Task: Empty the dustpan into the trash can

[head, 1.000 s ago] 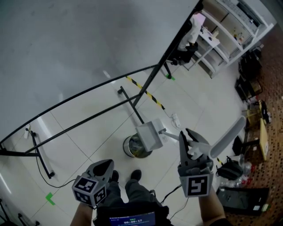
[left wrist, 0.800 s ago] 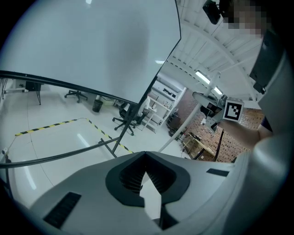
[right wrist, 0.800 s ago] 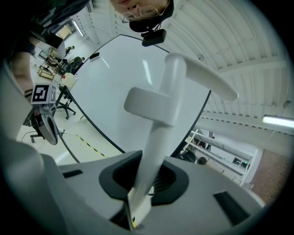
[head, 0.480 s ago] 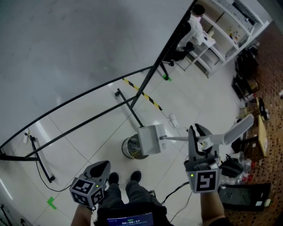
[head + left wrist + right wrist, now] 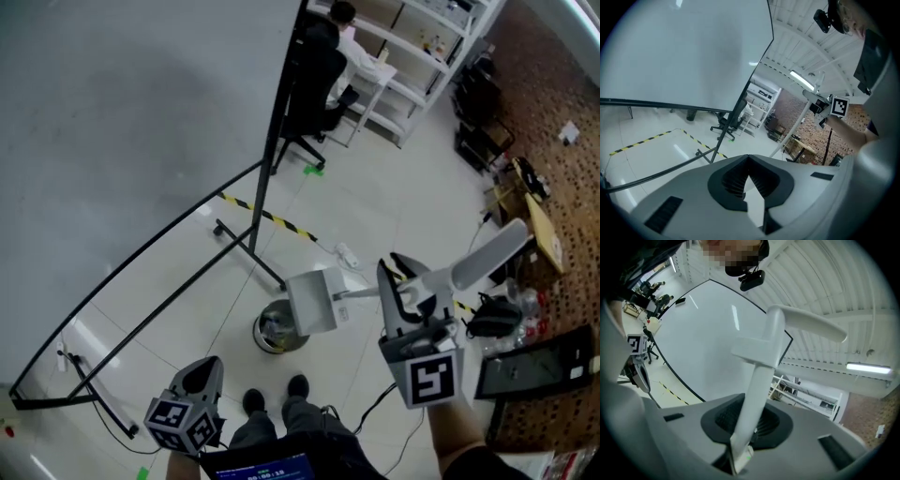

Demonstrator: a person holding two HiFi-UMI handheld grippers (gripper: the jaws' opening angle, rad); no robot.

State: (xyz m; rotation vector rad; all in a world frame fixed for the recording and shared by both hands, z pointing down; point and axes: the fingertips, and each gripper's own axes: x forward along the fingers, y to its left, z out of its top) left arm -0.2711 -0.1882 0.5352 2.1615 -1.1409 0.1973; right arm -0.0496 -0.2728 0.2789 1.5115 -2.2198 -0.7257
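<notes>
The white dustpan (image 5: pixel 314 300) hangs tilted above the round metal trash can (image 5: pixel 272 330), which stands on the tiled floor just ahead of my shoes. Its long pale handle (image 5: pixel 487 255) runs right and up through my right gripper (image 5: pixel 405 283), which is shut on it. In the right gripper view the handle (image 5: pixel 759 376) rises out of the right gripper (image 5: pixel 747 427), clamped between the dark pads. My left gripper (image 5: pixel 202 373) hangs low at the left, away from the can, shut and holding nothing. In its own view the left gripper (image 5: pixel 749 161) shows nothing between its fingertips.
A large whiteboard (image 5: pixel 122 131) on a black wheeled frame (image 5: pixel 267 272) stands just behind the can. Yellow-black tape (image 5: pixel 267 217) marks the floor. A person sits at a white desk (image 5: pixel 361 70) further back. Bags and cables (image 5: pixel 492 319) lie at the right on brown carpet.
My right gripper has risen with the dustpan, and the handle now lies flatter. The pan stays over the can. The head view has swung to show more of the room.
</notes>
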